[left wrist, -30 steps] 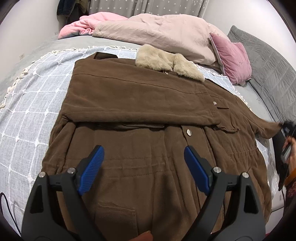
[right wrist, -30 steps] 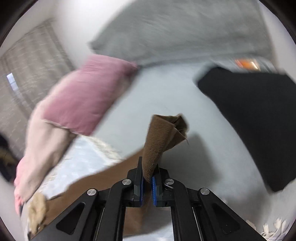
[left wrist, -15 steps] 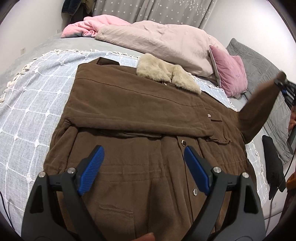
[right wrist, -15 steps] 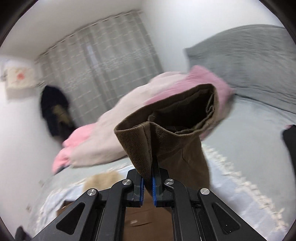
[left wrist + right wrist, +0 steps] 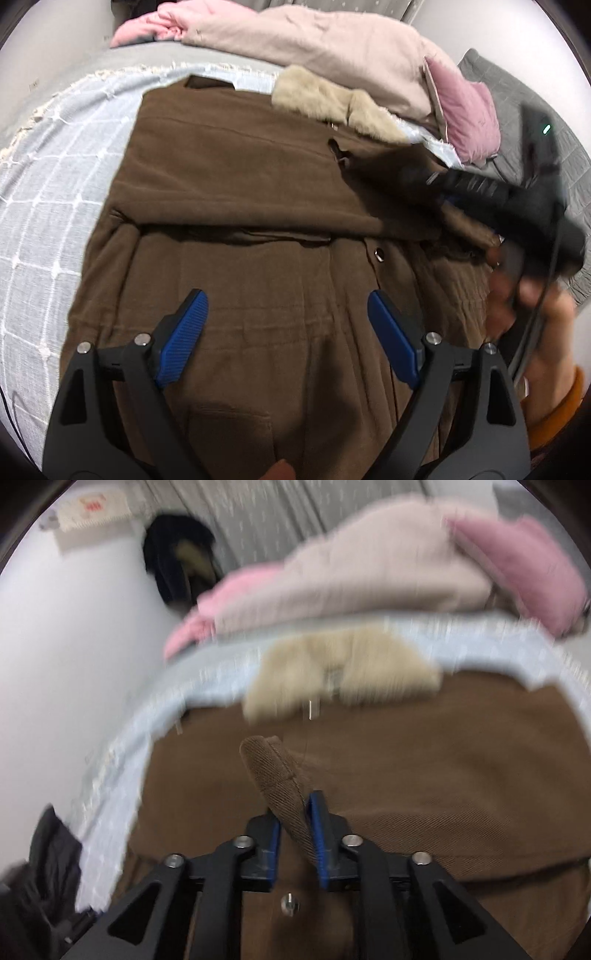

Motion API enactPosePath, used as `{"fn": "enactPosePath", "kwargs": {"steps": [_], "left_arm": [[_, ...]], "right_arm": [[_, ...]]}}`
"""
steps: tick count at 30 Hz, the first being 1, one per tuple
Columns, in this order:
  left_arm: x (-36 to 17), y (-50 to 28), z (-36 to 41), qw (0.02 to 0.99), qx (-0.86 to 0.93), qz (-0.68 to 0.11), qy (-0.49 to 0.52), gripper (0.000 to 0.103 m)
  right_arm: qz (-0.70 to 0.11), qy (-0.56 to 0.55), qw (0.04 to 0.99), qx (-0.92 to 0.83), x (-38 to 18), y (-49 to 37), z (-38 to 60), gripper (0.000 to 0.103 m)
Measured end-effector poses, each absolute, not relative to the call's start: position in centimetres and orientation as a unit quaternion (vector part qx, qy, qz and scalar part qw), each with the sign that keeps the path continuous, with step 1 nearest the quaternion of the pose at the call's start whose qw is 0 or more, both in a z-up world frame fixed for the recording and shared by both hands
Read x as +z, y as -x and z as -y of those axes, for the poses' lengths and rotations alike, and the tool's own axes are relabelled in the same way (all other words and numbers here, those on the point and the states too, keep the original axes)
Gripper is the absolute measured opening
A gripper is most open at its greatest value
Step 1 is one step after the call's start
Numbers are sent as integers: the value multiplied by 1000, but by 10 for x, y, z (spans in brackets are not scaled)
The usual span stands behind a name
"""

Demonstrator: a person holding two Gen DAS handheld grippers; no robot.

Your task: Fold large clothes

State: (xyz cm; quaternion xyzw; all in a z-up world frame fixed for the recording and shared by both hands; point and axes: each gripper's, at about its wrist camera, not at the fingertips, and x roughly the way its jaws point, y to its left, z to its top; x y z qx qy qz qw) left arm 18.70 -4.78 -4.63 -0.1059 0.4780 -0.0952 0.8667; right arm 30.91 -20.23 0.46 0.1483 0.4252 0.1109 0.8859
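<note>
A large brown coat [image 5: 240, 206] with a beige fur collar [image 5: 332, 99] lies flat on a light blue checked blanket [image 5: 48, 177]. Its left sleeve is folded across the chest. My left gripper [image 5: 286, 332] is open and empty above the coat's lower front. My right gripper [image 5: 295, 834] is shut on the cuff of the coat's right sleeve [image 5: 273, 775] and holds it over the coat's chest, below the collar [image 5: 332, 672]. The right gripper also shows, blurred, at the right of the left wrist view [image 5: 498, 199].
A beige duvet [image 5: 332, 37], pink bedding [image 5: 166, 22] and a pink pillow [image 5: 465, 110] lie at the head of the bed. A grey quilt [image 5: 535, 122] lies on the right. Dark clothing hangs by the curtain [image 5: 177, 561]. A white wall is on the left.
My right gripper has carried the sleeve cuff from the bed's right side up and over onto the coat's chest. My left gripper has stayed open over the coat's lower front.
</note>
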Motion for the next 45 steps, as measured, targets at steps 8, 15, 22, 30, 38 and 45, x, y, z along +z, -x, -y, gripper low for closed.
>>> {"fn": "enactPosePath", "kwargs": {"steps": [8, 15, 22, 30, 38, 45], "left_arm": [[-33, -221, 62, 852, -164, -485, 113, 88], [-43, -286, 92, 831, -200, -491, 165, 83], [-80, -324, 121, 829, -168, -519, 125, 63], [-28, -308, 145, 894, -163, -414, 57, 4], [-59, -326, 128, 875, -14, -475, -87, 4], [-42, -309, 122, 892, -87, -443, 13, 36]], "right_arm": [[-423, -267, 844, 192, -8, -266, 257, 63], [-364, -308, 874, 91, 15, -235, 342, 65], [-335, -332, 882, -13, 8, -216, 413, 65], [-312, -378, 869, -64, 0, -203, 463, 65], [-397, -275, 867, -124, -19, -207, 469, 65], [-445, -235, 860, -85, -32, -211, 463, 65]]}}
